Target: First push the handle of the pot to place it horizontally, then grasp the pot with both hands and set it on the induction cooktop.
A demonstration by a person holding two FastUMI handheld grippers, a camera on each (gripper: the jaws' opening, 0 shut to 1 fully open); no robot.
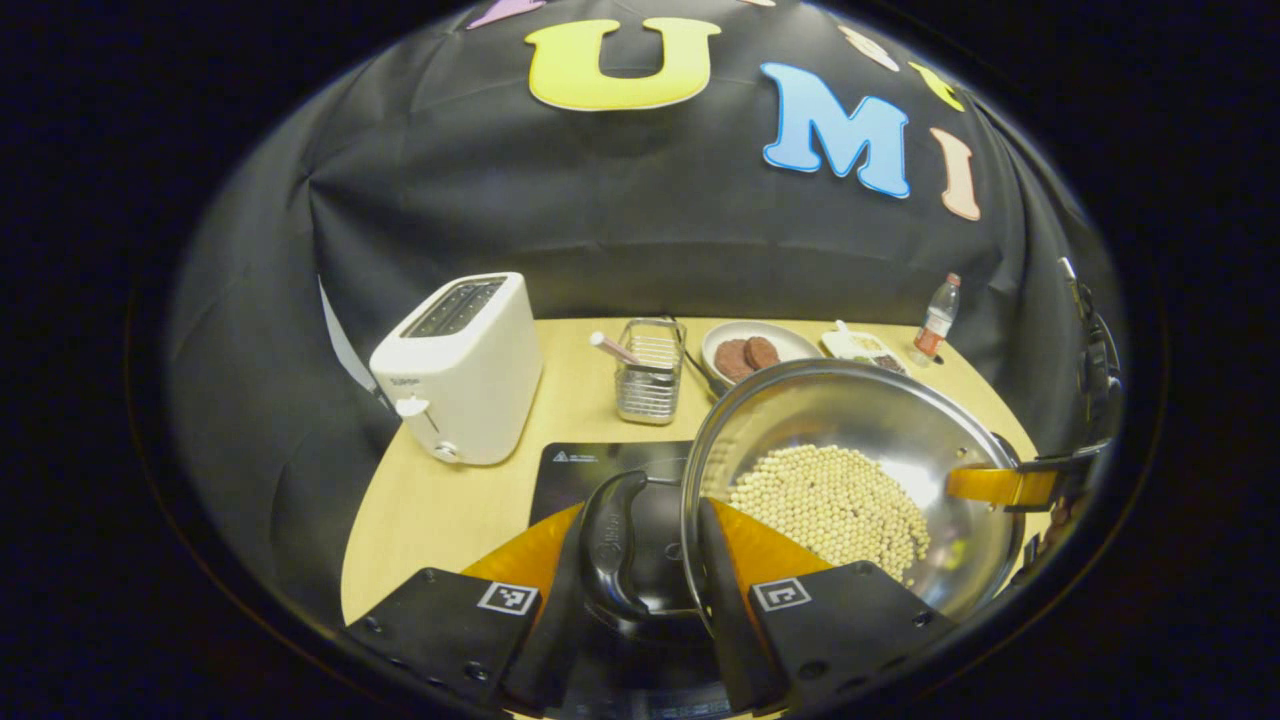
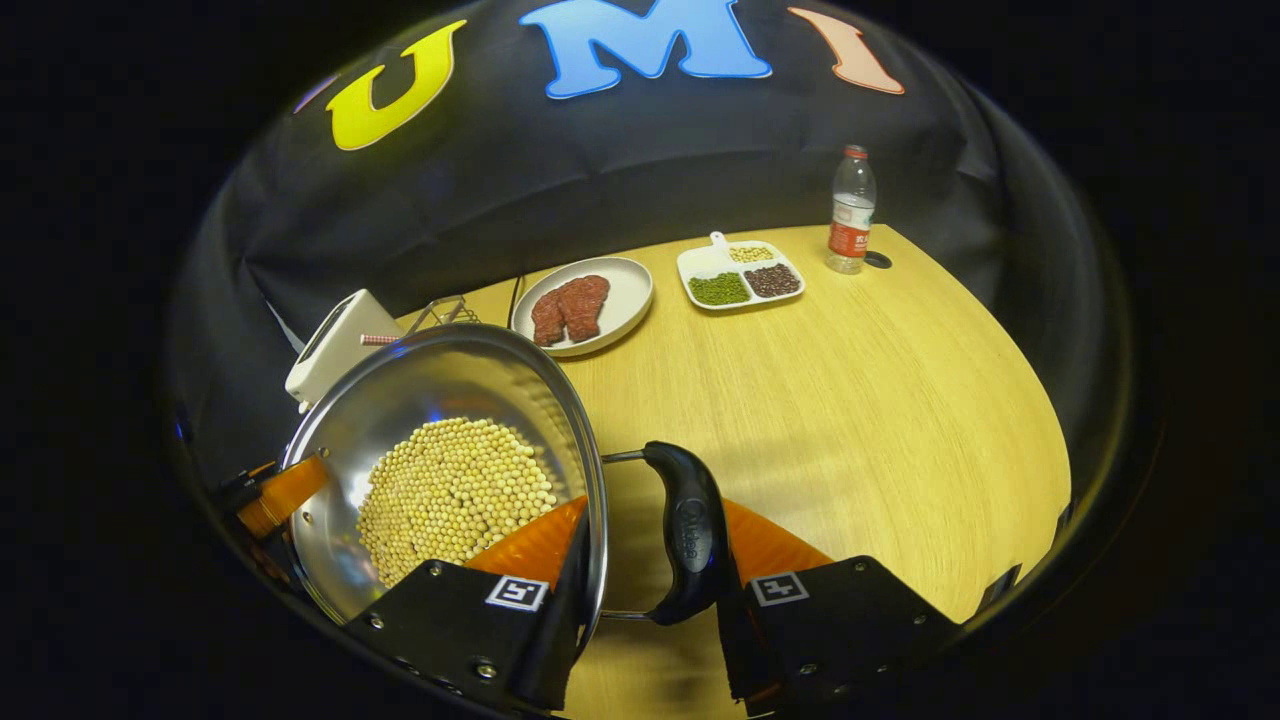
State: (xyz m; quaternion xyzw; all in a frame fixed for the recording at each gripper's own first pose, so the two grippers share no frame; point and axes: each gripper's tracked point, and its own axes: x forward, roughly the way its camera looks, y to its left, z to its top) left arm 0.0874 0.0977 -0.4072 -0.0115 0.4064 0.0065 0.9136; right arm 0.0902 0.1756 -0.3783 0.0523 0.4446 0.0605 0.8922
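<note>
You hold the pot [image 1: 850, 470] lifted, each tool [image 1: 640, 560] [image 2: 650, 560] pinching a handle; lower it onto the cooktop [image 1: 590, 465].

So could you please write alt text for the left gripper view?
The left gripper grips one black handle of a steel pot of soybeans, held above the induction cooktop. A toaster stands behind, to the left.
</note>
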